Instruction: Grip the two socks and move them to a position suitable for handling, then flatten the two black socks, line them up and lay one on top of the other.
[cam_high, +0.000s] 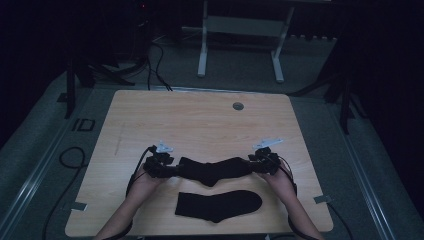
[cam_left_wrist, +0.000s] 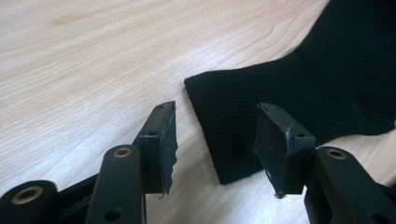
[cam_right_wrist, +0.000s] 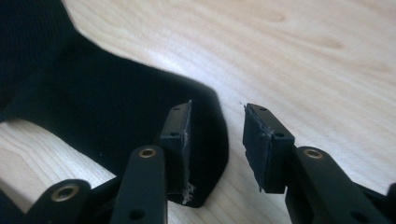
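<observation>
Black sock (cam_high: 218, 205) nearest, 2nd sock (cam_high: 215, 170) beyond

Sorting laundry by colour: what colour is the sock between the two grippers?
Plain black, with a fine ribbed knit at the cuff; the sock shows best in the left gripper view.

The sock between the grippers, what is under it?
The sock lies flat on the wooden table. Whatever the cloth covers cannot be seen.
</observation>
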